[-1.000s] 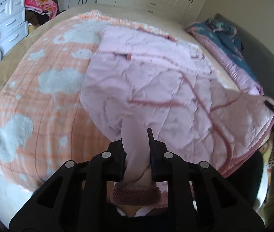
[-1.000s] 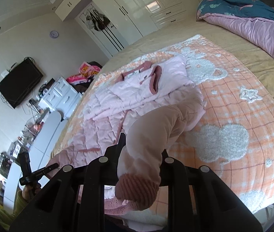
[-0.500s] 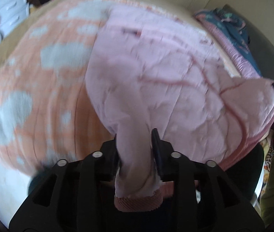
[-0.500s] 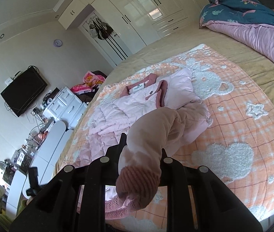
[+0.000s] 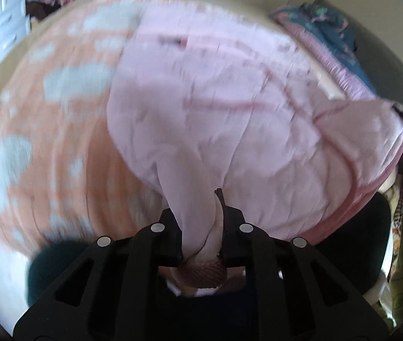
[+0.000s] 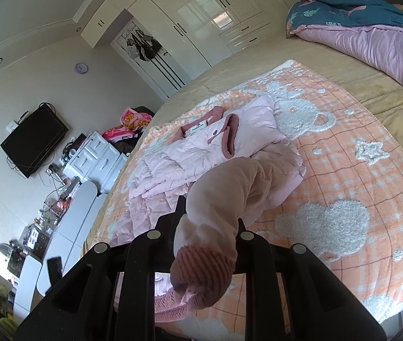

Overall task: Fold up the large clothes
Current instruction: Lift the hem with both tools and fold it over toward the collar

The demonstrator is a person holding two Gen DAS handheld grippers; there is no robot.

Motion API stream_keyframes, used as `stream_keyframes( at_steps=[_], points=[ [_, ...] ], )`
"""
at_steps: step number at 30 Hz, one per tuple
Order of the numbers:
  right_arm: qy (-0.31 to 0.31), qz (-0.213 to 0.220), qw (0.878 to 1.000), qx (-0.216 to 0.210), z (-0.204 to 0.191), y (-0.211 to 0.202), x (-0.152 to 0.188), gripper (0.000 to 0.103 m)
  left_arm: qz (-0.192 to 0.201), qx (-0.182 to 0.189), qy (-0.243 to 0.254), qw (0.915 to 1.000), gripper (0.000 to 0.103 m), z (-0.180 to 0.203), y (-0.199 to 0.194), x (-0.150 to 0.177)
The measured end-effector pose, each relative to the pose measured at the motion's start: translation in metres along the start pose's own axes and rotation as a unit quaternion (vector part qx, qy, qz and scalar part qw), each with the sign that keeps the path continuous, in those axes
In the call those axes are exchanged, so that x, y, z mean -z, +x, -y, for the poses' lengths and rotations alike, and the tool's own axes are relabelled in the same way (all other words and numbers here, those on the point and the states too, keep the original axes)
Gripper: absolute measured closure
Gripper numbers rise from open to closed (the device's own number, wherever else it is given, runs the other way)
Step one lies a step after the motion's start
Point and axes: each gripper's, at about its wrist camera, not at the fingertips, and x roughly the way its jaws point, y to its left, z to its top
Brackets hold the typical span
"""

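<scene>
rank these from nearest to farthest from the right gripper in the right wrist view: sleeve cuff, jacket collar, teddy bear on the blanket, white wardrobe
1. Sleeve cuff: clamped in the right gripper, bottom centre.
2. Jacket collar: mid-bed, up the jacket from the sleeve.
3. Teddy bear: on the orange blanket, just beyond the collar, to the right.
4. White wardrobe: on the far wall past the bed.

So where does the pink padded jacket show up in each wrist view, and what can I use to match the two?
Left wrist view: the pink jacket fills the centre and right, one sleeve running down into the left gripper.
Right wrist view: the jacket lies centre-left on the bed, collar uppermost, one sleeve rising into the right gripper.
Shared landmark: the orange blanket with white shapes, under the jacket in both.
</scene>
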Motion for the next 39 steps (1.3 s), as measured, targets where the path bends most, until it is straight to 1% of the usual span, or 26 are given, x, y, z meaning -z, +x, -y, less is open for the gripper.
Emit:
stream_keyframes(
  at_steps=[1,3,8,17,22,26,35,39],
  points=[
    [0.001,0.000,1.000,-0.001,0.000,0.000,-0.001,0.084,0.019,-0.001,-0.002,0.9998,0.093,-0.001,-0.009,-0.010],
    [0.000,0.003,1.000,-0.002,-0.003,0.001,-0.005,0.084,0.044,0.005,-0.007,0.9990,0.093,-0.002,-0.023,-0.029],
    [0.011,0.014,1.000,-0.010,-0.006,0.001,-0.022,0.084,0.097,0.016,-0.012,0.9951,0.093,0.002,-0.048,-0.072],
    [0.005,0.046,0.999,-0.009,-0.022,-0.005,-0.071,0.085,0.158,0.023,-0.020,0.9869,0.093,0.013,-0.072,-0.138],
    [0.006,0.057,0.998,-0.012,-0.029,-0.002,-0.095,0.085,0.171,0.021,-0.023,0.9848,0.093,0.016,-0.079,-0.169],
    [0.010,0.061,0.998,-0.012,-0.031,0.004,-0.111,0.085,0.175,0.020,-0.032,0.9839,0.093,0.014,-0.078,-0.186],
    [0.040,0.061,0.997,-0.021,-0.024,0.021,-0.137,0.085,0.180,0.006,-0.044,0.9827,0.093,0.010,-0.070,-0.215],
    [0.063,0.051,0.997,-0.019,-0.015,0.033,-0.144,0.085,0.178,0.001,-0.050,0.9828,0.093,0.007,-0.062,-0.224]
  ],
)
